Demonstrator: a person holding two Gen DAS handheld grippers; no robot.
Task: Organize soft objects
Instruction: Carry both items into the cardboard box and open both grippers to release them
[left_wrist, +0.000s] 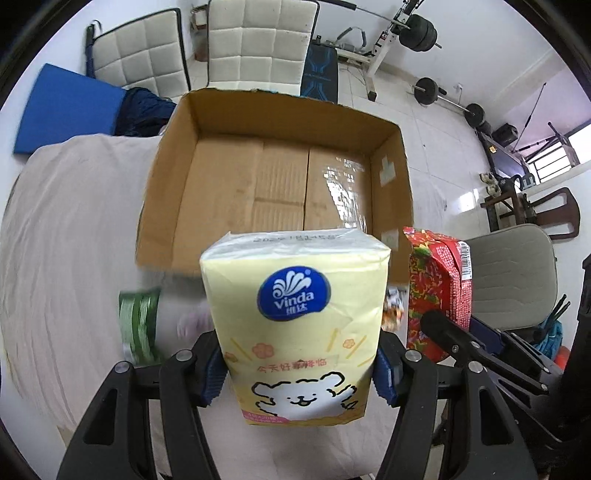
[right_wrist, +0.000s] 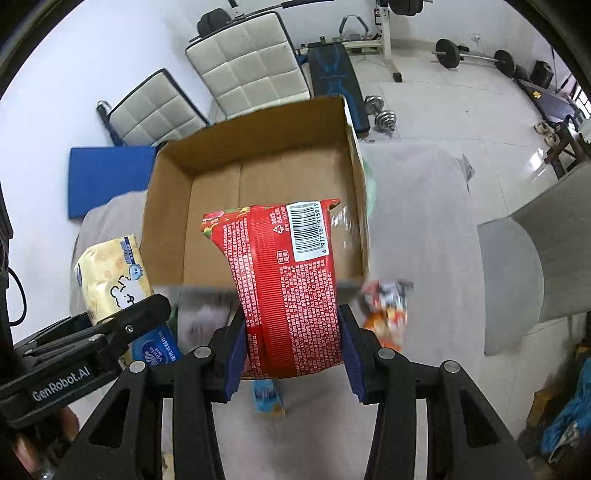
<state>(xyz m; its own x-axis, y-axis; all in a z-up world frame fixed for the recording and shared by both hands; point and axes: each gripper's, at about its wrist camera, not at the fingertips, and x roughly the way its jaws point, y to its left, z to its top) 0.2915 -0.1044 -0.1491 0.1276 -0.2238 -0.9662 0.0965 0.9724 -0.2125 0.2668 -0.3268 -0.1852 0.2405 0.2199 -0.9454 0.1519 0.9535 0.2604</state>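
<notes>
Blue pads of your left gripper (left_wrist: 301, 373) are clamped on the lower flanks of the yellow tissue pack (left_wrist: 295, 325), which stands with its long axis running away from the lens toward 12 o'clock. Your right gripper (right_wrist: 291, 350) is likewise closed on the red snack bag (right_wrist: 284, 284), its barcode end pointing up at 12 o'clock and sagging a little to the right. Both loads hang above the cloth-covered table (left_wrist: 66, 221), just short of the near wall of the open cardboard box (left_wrist: 273, 177), which looks bare inside. From each gripper the box lies straight ahead at 12 o'clock, so what the move seems to turn on is simply forward travel over that near wall and then a drop. In the right wrist view the snack bag already overlaps the box opening, while the tissue pack sits at 9 o'clock outside the left wall, so I judge your right hand the nearer to release. Keep the two loads apart as you go in; they ride close beside one another. Loose packets remain on the cloth: a green packet (left_wrist: 138, 325) at 9 o'clock of the tissue pack, and a small orange-and-white packet (right_wrist: 386, 310) at 3 o'clock of the snack bag.
</notes>
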